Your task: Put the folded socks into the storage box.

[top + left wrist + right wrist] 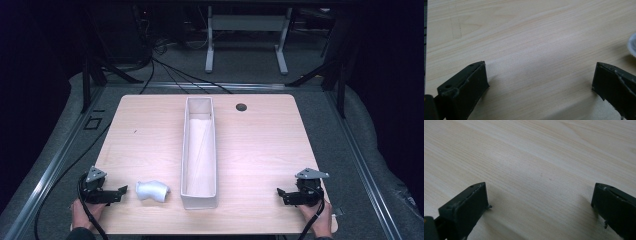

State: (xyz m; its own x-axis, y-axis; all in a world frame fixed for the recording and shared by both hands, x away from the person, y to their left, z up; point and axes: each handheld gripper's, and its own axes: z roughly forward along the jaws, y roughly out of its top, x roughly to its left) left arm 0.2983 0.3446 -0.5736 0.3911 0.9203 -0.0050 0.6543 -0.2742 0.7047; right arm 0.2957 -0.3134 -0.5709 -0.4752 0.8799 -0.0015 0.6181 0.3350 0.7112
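From above, a long white box (pixel 200 150) sits mid-table; both grippers, left (pixel 119 192) and right (pixel 283 194), are spread wide, holding nothing.

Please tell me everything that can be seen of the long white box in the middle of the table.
The long white box is a narrow, open-topped rectangular tray with thin upright walls, perhaps plastic or card. It stands flat on the wooden table, running lengthwise from the near edge toward the far one. Inside, a pale sheet or lining seems to lie on the bottom; otherwise it looks empty. Nothing else touches it: the small white object lies apart on its left, and both grippers are well clear.
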